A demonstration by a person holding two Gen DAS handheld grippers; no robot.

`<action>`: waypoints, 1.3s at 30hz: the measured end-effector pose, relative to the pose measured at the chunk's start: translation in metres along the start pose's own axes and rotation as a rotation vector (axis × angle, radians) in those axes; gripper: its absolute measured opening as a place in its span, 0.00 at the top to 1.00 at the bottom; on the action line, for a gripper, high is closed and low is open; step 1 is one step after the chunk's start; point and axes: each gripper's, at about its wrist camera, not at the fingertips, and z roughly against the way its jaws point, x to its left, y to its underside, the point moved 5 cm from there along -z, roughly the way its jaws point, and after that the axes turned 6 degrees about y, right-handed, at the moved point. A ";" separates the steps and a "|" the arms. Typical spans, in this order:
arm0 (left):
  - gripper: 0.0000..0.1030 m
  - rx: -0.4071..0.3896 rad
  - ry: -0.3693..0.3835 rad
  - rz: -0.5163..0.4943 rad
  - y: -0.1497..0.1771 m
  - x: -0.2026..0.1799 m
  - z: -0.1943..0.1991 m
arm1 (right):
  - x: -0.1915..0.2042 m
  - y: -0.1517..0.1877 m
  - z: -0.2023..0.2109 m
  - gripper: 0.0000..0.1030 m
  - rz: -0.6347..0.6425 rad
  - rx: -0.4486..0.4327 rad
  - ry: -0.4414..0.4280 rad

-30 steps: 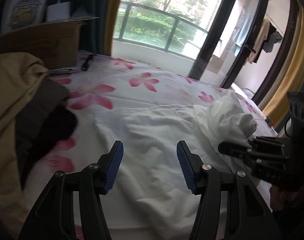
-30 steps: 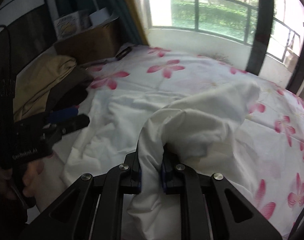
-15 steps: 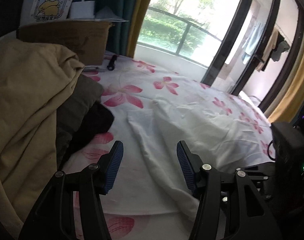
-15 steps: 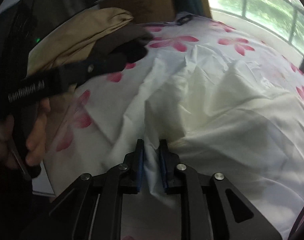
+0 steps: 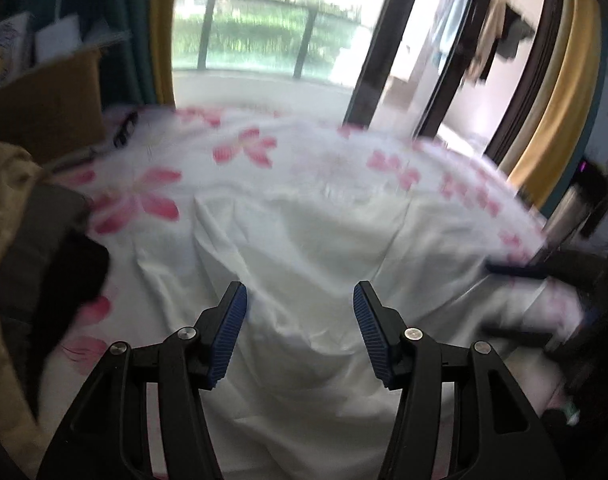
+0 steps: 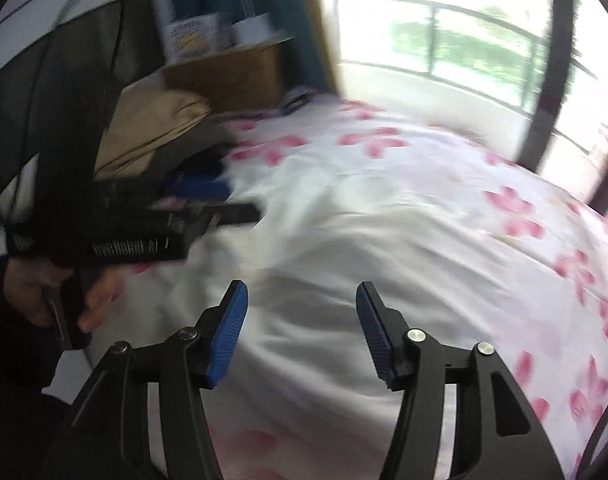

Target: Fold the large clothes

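A large white garment [image 5: 304, 264] lies spread and wrinkled on the bed; it also shows in the right wrist view [image 6: 343, 280]. My left gripper [image 5: 300, 320] is open and empty, just above the garment's near part. My right gripper [image 6: 300, 320] is open and empty over the garment. The left gripper, held in a hand, shows in the right wrist view [image 6: 240, 213] at the left. The right gripper shows blurred in the left wrist view [image 5: 511, 270] at the right edge of the garment.
The bed has a white sheet with pink flowers [image 5: 248, 148]. A pile of tan and dark clothes [image 5: 20, 232] lies at the left. A cardboard box [image 6: 232, 76] stands behind the pile. A window with a railing [image 5: 260, 32] is beyond the bed.
My right gripper has opened and let go of the white garment, which now lies flatter on the bed. Both views have swung and are blurred.
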 end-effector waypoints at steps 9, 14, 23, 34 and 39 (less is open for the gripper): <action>0.89 0.024 -0.093 0.077 0.030 0.028 0.010 | -0.093 0.015 -0.015 0.45 -0.213 0.037 0.174; 0.89 0.049 -0.084 0.111 0.045 0.033 0.029 | -0.089 0.021 -0.038 0.45 -0.209 0.060 0.111; 0.51 -0.034 -0.131 0.118 0.026 0.031 0.060 | -0.078 0.016 -0.058 0.42 -0.155 0.065 0.060; 0.46 -0.007 -0.023 -0.020 -0.012 -0.032 0.005 | -0.096 0.007 -0.024 0.42 -0.192 0.012 0.103; 0.44 0.050 -0.056 -0.005 -0.004 -0.028 -0.018 | -0.100 0.013 -0.021 0.42 -0.194 0.028 0.114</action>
